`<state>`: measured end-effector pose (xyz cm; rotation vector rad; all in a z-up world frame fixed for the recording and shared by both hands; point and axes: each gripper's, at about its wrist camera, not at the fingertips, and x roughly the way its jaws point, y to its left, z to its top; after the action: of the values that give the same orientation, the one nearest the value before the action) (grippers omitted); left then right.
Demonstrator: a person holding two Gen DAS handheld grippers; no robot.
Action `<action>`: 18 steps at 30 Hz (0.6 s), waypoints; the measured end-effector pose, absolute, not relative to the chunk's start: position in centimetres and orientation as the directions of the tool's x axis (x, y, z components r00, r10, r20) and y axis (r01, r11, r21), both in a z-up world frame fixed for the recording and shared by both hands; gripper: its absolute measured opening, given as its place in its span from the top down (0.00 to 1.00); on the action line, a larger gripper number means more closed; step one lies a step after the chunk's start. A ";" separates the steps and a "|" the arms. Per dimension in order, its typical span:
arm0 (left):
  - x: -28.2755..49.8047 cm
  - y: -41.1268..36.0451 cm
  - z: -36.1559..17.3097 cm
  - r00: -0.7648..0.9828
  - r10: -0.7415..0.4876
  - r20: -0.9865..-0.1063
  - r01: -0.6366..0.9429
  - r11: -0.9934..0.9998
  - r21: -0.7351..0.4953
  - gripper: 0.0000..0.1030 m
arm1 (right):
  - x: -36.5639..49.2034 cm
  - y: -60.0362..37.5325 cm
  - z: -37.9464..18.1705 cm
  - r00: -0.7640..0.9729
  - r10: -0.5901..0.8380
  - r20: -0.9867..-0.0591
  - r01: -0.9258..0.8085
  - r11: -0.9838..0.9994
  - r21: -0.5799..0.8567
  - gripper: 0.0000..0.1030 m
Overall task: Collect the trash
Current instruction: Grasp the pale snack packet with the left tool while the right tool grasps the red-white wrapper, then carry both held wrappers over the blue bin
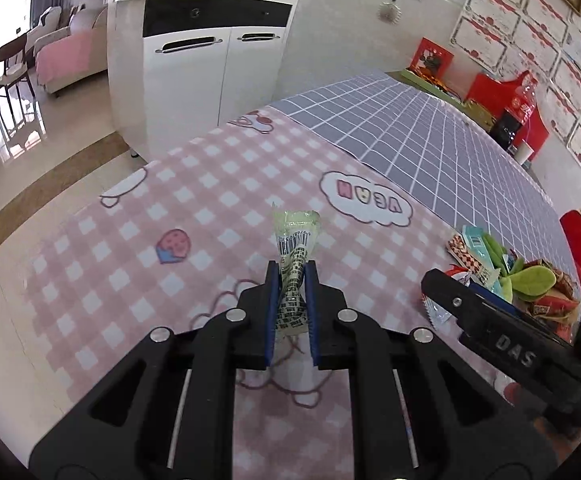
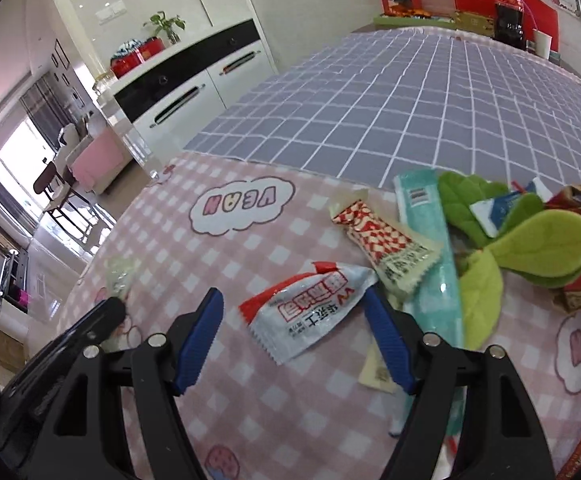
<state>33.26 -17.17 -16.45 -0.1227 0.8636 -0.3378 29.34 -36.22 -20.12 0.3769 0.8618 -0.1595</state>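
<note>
**Left has its wrapper; right lined up over the white-and-red sachet**

Left gripper (image 1: 292,280): fingers pinched narrow on the pale green wrapper (image 1: 295,248). Wrapper's long axis runs along the fingers; its barcoded end sticks out past the tips, and it looks lifted clear of the pink checked cloth (image 1: 218,184). That one is collected, just needs a place to go. No bin visible in either view.

Right gripper (image 2: 294,304): fingers spread wide, nothing between the pads yet. The white-and-red sachet (image 2: 310,312) lies flat on the cloth right at the gap, just ahead of the tips and biased toward the right-hand finger, whose tip sits at or over the sachet's corner. Can't tell whether it touches.

Key relation: the sachet's long axis runs diagonally across the gap, lower-left to upper-right in the right wrist view, so it's skewed to the closing line rather than square to it. My read is that closing here catches it across a long diagonal and crumples it; a slight push forward and down first would help.

Right hand is clearly the nearer one. Neighbours are tight: the red-checked packet (image 2: 386,248) overlaps the sachet's far corner, with the teal packet (image 2: 430,248) and green plush leaves (image 2: 530,240) just beyond. Risk of dragging the checked packet along.
</note>
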 end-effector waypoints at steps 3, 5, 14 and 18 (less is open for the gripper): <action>33.7 -16.4 -16.8 0.595 -0.343 -0.727 0.236 0.939 -0.250 0.87 | 30.3 -35.2 -20.1 0.625 -0.040 -0.779 0.291 0.939 0.185 0.30; 33.9 -16.0 -16.9 0.593 -0.346 -0.727 0.232 0.938 -0.257 0.87 | 30.6 -34.3 -20.3 0.616 -0.072 -0.784 0.278 0.952 0.131 0.37; 34.7 -13.2 -17.7 0.573 -0.354 -0.739 0.204 0.935 -0.290 0.88 | 30.6 -31.9 -20.2 0.619 -0.086 -0.780 0.208 0.976 0.057 0.71; 34.3 -11.5 -17.3 0.579 -0.360 -0.732 0.194 0.932 -0.306 0.88 | 29.8 -30.9 -19.4 0.656 0.010 -0.755 0.164 0.974 0.155 0.91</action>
<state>34.32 -11.52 -17.35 -0.2008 0.8979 -0.3262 29.82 -30.93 -19.45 0.2179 0.8530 -0.0882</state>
